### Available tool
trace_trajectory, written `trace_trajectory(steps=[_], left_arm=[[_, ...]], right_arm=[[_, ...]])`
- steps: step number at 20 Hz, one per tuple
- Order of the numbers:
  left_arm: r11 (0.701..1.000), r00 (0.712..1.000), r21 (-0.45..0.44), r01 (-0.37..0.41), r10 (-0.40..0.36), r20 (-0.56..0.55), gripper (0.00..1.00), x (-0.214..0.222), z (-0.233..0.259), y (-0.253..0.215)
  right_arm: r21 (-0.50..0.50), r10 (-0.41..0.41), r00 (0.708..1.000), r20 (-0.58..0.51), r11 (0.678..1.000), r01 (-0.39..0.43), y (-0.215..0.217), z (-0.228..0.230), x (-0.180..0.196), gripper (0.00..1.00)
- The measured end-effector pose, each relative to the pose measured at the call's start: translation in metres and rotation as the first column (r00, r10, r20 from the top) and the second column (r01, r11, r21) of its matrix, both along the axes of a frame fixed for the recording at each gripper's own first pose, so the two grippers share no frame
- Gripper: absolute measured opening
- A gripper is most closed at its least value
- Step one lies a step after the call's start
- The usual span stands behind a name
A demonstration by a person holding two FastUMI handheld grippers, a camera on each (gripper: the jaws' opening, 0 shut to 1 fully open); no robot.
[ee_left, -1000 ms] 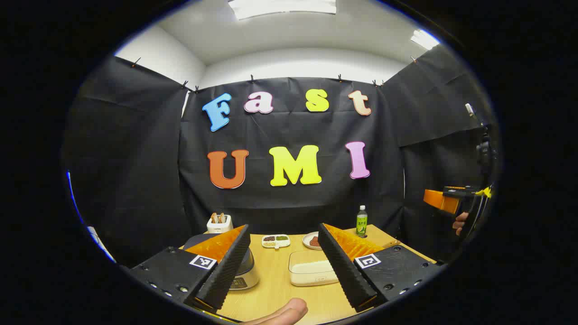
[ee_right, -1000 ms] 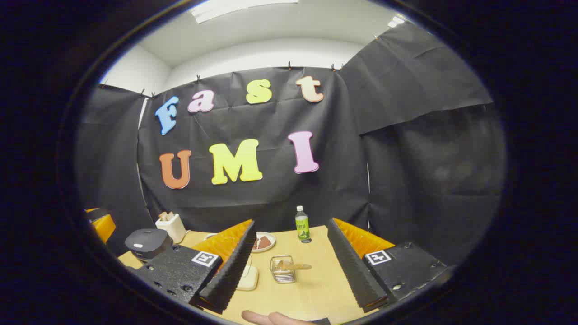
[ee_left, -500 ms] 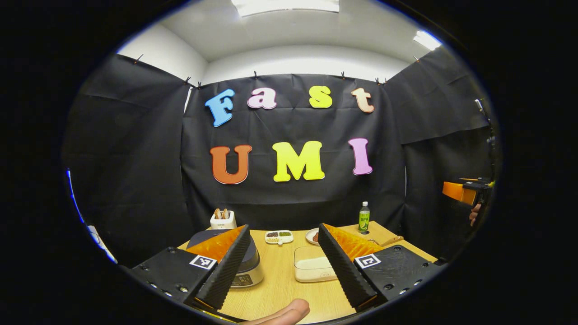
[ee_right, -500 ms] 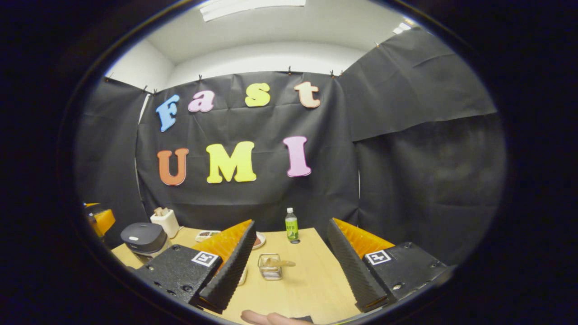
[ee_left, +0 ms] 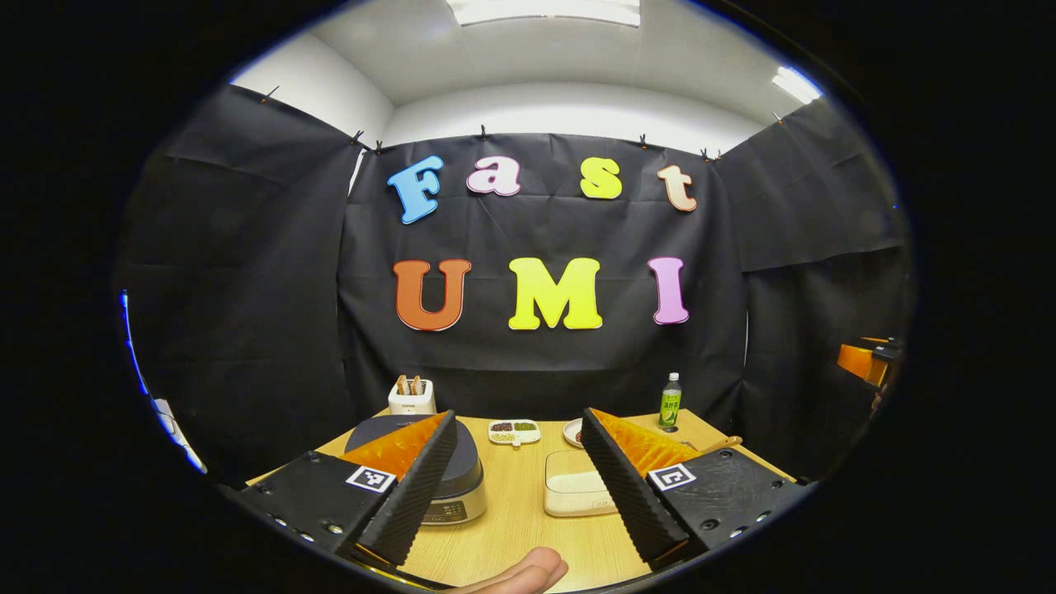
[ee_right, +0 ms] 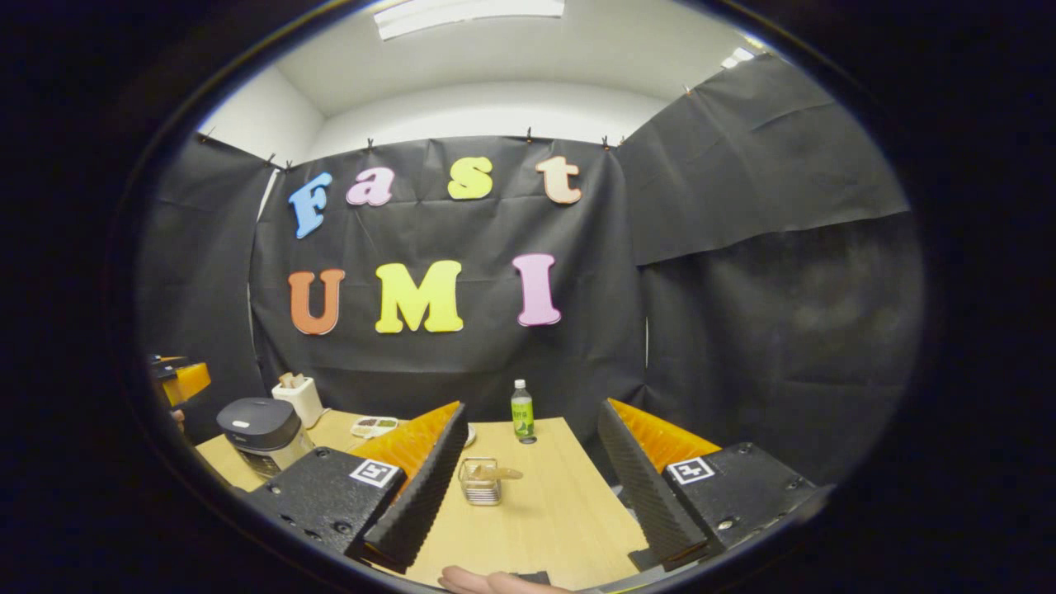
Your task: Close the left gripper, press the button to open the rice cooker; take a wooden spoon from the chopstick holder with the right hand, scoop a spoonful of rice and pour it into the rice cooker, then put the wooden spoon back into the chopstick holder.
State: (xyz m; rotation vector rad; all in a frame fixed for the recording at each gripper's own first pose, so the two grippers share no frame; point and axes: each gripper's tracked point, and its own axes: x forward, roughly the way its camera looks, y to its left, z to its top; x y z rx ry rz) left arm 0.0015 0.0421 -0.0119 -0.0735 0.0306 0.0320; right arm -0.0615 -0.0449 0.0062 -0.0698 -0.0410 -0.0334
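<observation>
Spoon (ee_right: 500,473) sat in wire holder (ee_right: 480,483); cooker (ee_left: 452,472) lid was down, tub (ee_left: 572,493) held rice. Left gripper (ee_left: 518,483) and right gripper (ee_right: 528,487) both gaped, empty. Bottle (ee_right: 520,412) label unreadable.

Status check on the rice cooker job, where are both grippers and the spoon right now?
Left gripper open, above table. Right gripper open, empty. Rice cooker lid shut; wooden spoon in chopstick holder. Path looks clear.

I have drawn back from the tabletop (ee_left: 511,528); more of the rice cooker (ee_left: 458,466) shows, its lid still down.
</observation>
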Motion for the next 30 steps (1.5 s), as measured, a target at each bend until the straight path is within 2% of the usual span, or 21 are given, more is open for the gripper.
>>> trace_trajectory(steps=[8, 11, 13, 15, 16, 17, 19, 20, 21, 22, 23, 24, 30], left_arm=[[0.999, 0.999, -0.023, -0.049, 0.049, -0.013, 0.96, -0.003, -0.002, 0.029], [0.996, 0.995, -0.045, -0.082, 0.079, -0.068, 0.95, 0.001, -0.017, 0.039], [0.994, 0.992, -0.043, -0.103, 0.099, -0.078, 0.91, 0.004, -0.023, 0.046], [0.995, 0.992, -0.033, -0.09, 0.087, -0.095, 0.82, 0.006, -0.027, 0.05], [0.996, 0.991, -0.028, -0.089, 0.086, -0.105, 0.62, 0.008, -0.032, 0.054], [0.997, 0.99, -0.025, -0.076, 0.073, -0.117, 0.67, 0.013, -0.037, 0.056], [0.998, 0.985, -0.048, -0.04, 0.031, -0.167, 0.39, 0.032, -0.052, 0.055], [0.997, 0.982, -0.069, -0.024, 0.01, -0.189, 0.01, 0.039, -0.062, 0.053], [0.995, 0.975, -0.097, 0.004, -0.026, -0.22, 0.06, 0.044, -0.07, 0.049], [0.992, 0.965, -0.122, 0.012, -0.044, -0.26, 0.01, 0.047, -0.084, 0.048], [0.99, 0.957, -0.139, -0.004, -0.037, -0.289, 0.01, 0.039, -0.076, 0.057], [0.992, 0.947, -0.127, -0.025, -0.017, -0.32, 0.0, 0.056, -0.097, 0.064], [0.992, 0.88, -0.052, -0.117, 0.079, -0.469, 0.0, 0.09, -0.139, 0.107]], right_arm=[[0.015, 0.029, 0.999, 0.037, 0.999, -0.029, -0.003, 0.007, -0.007, 0.99], [0.025, 0.042, 0.998, 0.043, 0.999, -0.044, -0.003, 0.003, -0.007, 0.99], [0.023, 0.05, 0.998, 0.042, 0.998, -0.051, -0.002, 0.0, -0.007, 1.0], [0.022, 0.058, 0.997, 0.048, 0.998, -0.059, 0.001, -0.001, -0.008, 0.99], [0.018, 0.06, 0.997, 0.05, 0.998, -0.061, 0.002, -0.003, -0.008, 1.0], [0.013, 0.064, 0.997, 0.049, 0.998, -0.065, 0.004, -0.006, -0.008, 1.0], [0.005, 0.072, 0.997, 0.04, 0.997, -0.073, 0.008, -0.013, -0.006, 1.0], [0.001, 0.076, 0.997, 0.033, 0.997, -0.076, 0.01, -0.017, -0.005, 1.0], [-0.001, 0.081, 0.996, 0.026, 0.997, -0.081, 0.012, -0.021, -0.004, 1.0], [-0.006, 0.086, 0.996, 0.017, 0.996, -0.086, 0.014, -0.026, -0.002, 1.0], [-0.012, 0.089, 0.996, 0.007, 0.996, -0.088, 0.014, -0.03, 0.0, 1.0], [-0.017, 0.09, 0.996, 0.0, 0.996, -0.09, 0.014, -0.034, 0.001, 0.99], [-0.01, 0.055, 0.998, 0.01, 0.998, -0.055, 0.003, -0.047, 0.01, 1.0]])
